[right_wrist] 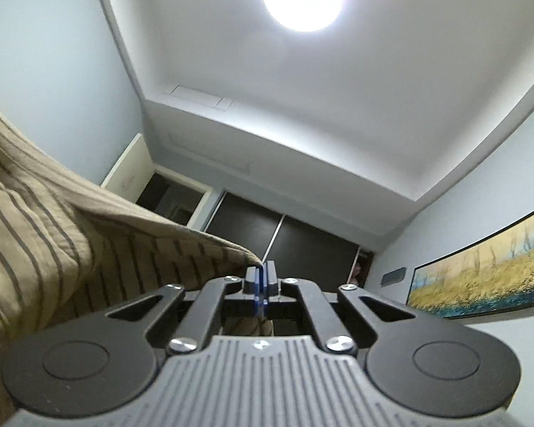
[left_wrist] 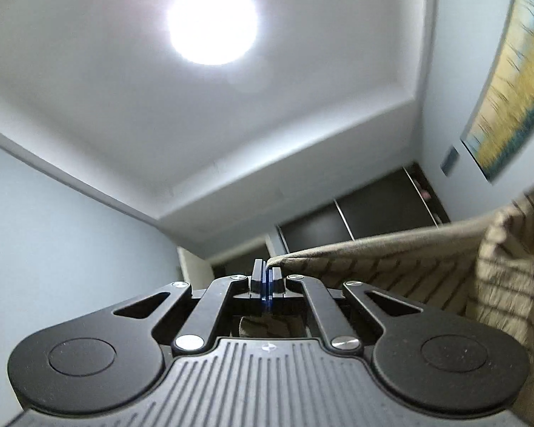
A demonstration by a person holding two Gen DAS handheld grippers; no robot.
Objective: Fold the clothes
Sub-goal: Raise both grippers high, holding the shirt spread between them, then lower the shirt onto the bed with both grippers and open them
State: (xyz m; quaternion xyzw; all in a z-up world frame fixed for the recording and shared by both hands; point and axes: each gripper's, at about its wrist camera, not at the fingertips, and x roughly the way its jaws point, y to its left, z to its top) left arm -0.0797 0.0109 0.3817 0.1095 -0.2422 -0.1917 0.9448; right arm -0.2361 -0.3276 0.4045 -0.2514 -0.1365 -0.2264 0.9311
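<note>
A beige garment with thin dark stripes (left_wrist: 427, 263) stretches from my left gripper (left_wrist: 266, 272) off to the right edge of the left wrist view. That gripper is shut on a corner of its hem. In the right wrist view the same striped garment (right_wrist: 89, 242) hangs to the left, and my right gripper (right_wrist: 263, 273) is shut on another corner of it. Both grippers point upward toward the ceiling, with the cloth held taut between them. The lower part of the garment is out of sight.
A bright round ceiling lamp (left_wrist: 213, 23) glares overhead. Dark sliding wardrobe doors (right_wrist: 284, 242) stand at the far wall. A framed yellow landscape painting (right_wrist: 487, 270) hangs on the right wall. An open doorway (right_wrist: 171, 195) is at the far left.
</note>
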